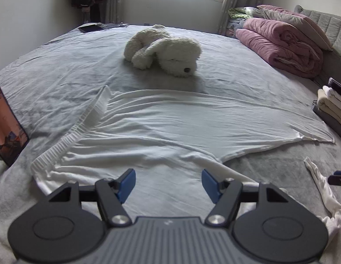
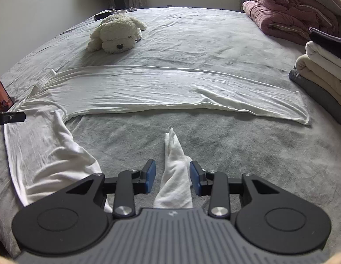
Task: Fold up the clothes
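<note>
A pair of white long pants (image 1: 170, 121) lies on the grey bed sheet (image 1: 49, 83), ribbed waistband (image 1: 67, 140) at the left. One leg (image 2: 170, 88) stretches flat to the right. The other leg (image 2: 49, 149) bends toward me, and its crumpled end (image 2: 174, 160) rises between the blue pads of my right gripper (image 2: 173, 177). That gripper is open, with a gap to the cloth on both sides. My left gripper (image 1: 169, 184) hovers open over the seat of the pants and holds nothing. The right gripper's tip (image 1: 337, 177) shows beside the leg end (image 1: 320, 180).
A white plush dog (image 1: 166, 50) lies behind the pants mid-bed. A rolled pink quilt (image 1: 280, 46) and pillows sit at the far right. A stack of folded clothes (image 2: 324, 72) stands at the right edge. An orange patterned object (image 1: 7, 127) is at the left edge.
</note>
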`<state>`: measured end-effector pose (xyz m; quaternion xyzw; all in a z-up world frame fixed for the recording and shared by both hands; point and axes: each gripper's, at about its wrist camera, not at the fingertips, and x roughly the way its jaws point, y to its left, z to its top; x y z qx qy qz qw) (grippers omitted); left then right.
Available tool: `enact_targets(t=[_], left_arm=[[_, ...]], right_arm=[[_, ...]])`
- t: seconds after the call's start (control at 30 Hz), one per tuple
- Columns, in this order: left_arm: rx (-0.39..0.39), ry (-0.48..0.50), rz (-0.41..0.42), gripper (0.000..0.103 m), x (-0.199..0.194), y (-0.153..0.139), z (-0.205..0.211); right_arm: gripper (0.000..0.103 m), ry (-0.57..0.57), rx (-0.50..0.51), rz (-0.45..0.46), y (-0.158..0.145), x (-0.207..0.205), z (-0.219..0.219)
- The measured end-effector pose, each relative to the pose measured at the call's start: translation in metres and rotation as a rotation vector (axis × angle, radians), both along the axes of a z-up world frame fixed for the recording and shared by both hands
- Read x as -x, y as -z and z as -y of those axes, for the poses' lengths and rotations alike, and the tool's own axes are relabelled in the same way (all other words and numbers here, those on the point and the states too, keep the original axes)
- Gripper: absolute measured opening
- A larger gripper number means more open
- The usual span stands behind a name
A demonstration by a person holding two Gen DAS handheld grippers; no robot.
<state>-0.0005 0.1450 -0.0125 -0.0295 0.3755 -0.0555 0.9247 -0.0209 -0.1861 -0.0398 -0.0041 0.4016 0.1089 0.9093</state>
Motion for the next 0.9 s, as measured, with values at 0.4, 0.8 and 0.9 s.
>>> enact_targets(t=[0.4,0.8,0.9], left_arm=[[0.063,0.328,0.016,0.067,0.005,0.014,0.093],[0.139,0.548,0.014,0.067,0.022,0.019,0.145],[0.15,0.593,0.013,0.067,0.029,0.018,0.154]], right_arm=[[0.031,0.004,-0.125,0.025,0.019,-0.045,0.011],[0.002,0.123,-0.155,0.145,-0.014,-0.012,0.057],[0.002,0.159,-0.144,0.175,-0.025,0.004,0.072]])
